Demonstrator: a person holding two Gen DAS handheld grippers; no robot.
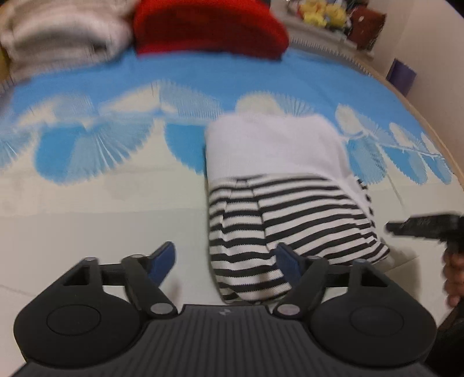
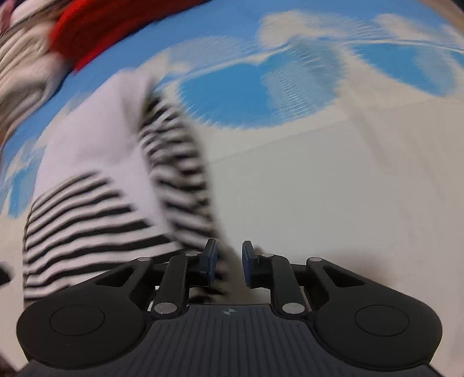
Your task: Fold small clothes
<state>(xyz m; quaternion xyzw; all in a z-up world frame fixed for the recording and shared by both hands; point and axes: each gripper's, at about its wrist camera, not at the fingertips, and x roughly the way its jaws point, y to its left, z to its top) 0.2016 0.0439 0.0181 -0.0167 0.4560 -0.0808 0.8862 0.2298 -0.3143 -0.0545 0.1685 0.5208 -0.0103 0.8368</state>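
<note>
A small white garment with black-striped sleeves [image 1: 278, 185] lies folded on the blue-and-white patterned bedspread [image 1: 116, 203]. My left gripper [image 1: 226, 261] is open, its jaws wide apart over the garment's near striped corner. My right gripper [image 2: 229, 262] has a narrow gap between its blue pads and holds nothing, at the garment's [image 2: 95, 185] right edge; this view is blurred. The right gripper also shows at the far right of the left wrist view [image 1: 429, 226].
A folded red garment [image 1: 211, 26] and a folded beige one [image 1: 61, 34] lie at the far side of the bed. A shelf with soft toys [image 1: 324, 14] stands behind. The bed's wooden edge [image 1: 429, 124] runs along the right.
</note>
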